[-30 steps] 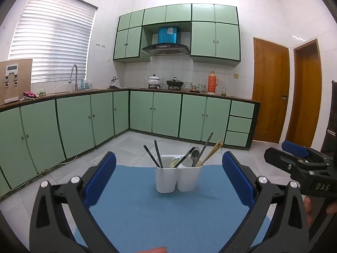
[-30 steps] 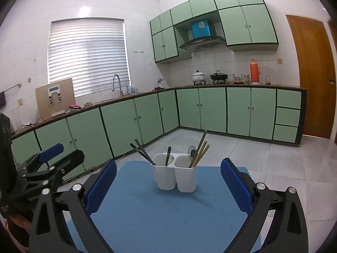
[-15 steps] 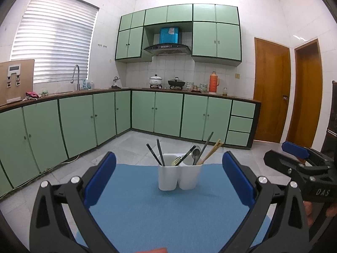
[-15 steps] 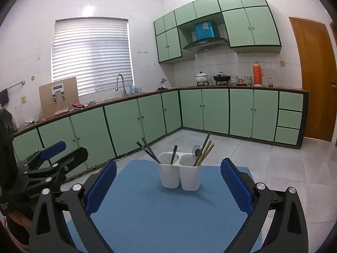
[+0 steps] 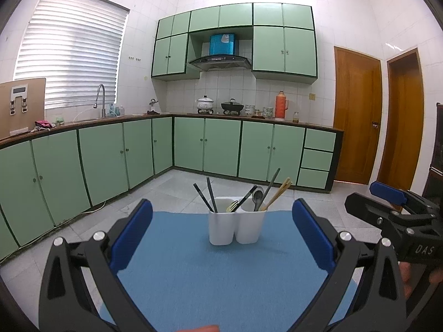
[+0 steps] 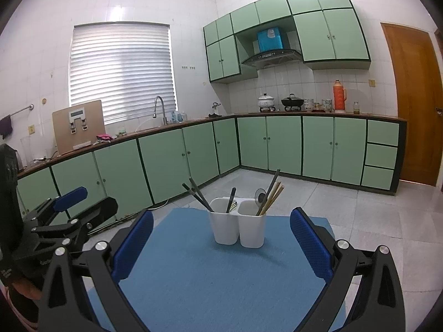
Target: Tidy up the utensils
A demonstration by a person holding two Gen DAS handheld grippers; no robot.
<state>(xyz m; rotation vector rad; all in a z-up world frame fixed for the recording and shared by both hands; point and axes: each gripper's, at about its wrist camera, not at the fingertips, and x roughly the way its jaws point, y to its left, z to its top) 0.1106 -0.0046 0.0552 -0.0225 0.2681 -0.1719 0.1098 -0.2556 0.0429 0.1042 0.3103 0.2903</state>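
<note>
The white holder [image 5: 235, 225] is seen slightly further right in the left view than a second ago. It stands near the tabletop's [image 5: 193, 282] far edge, utensils upright inside. Both claws, left [image 5: 221, 239] and right [image 6: 221, 242], are held apart, empty. Thin, rigid handles are judged light, slippery, best pinched mid-shaft. A green-cabinet kitchen lies behind.

**Open mat, 1 obstacle in the middle**

The blue mat [image 5: 193, 271] lies bare between both grippers and the white 2-cup holder [image 5: 235, 227], the only thing standing on it. Utensil handles [image 6: 272, 191] lean outward above its rims, crowding any approach from above; both sides stay open.
</note>
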